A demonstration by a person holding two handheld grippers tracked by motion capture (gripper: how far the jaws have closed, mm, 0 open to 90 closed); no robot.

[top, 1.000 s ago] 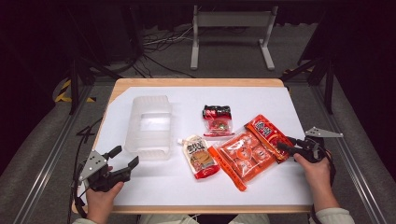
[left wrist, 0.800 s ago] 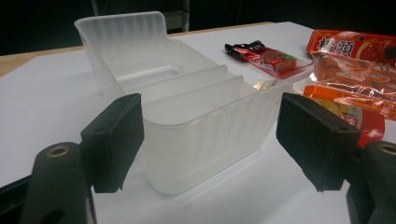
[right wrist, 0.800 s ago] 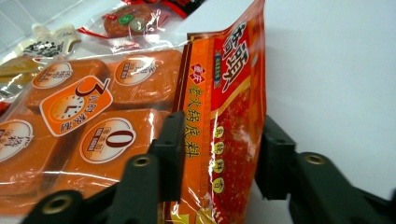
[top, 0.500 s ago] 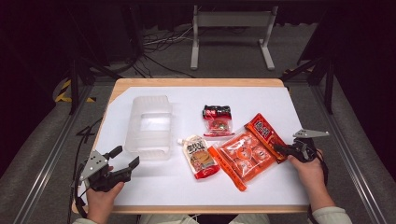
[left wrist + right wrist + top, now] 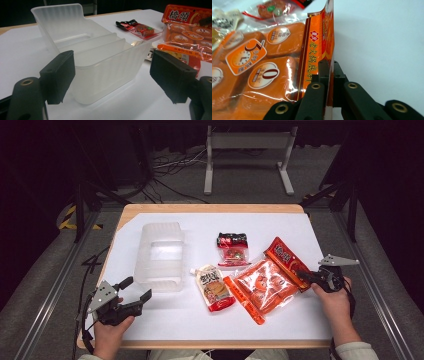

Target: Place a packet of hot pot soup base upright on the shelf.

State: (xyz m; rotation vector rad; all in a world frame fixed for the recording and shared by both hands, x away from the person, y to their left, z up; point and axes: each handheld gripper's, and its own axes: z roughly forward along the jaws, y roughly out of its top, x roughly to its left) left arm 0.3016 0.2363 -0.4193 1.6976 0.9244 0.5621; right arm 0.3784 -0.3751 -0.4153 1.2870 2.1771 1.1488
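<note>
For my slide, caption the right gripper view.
Right gripper shut on the edge of the orange packet, over the white table.

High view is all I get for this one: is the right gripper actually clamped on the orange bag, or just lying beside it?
Observer: Clamped. The right gripper view shows the right gripper with its jaws shut on the side seam of the orange bag, which stands upright between them.
Operator: And the left one, is anything between its jaws?
Observer: No. The left gripper is open and holds nothing. The clear box sits just ahead of it, untouched.
Operator: Is that box a single compartment?
Observer: No, the left gripper view shows a partition crossing its inside.
</note>
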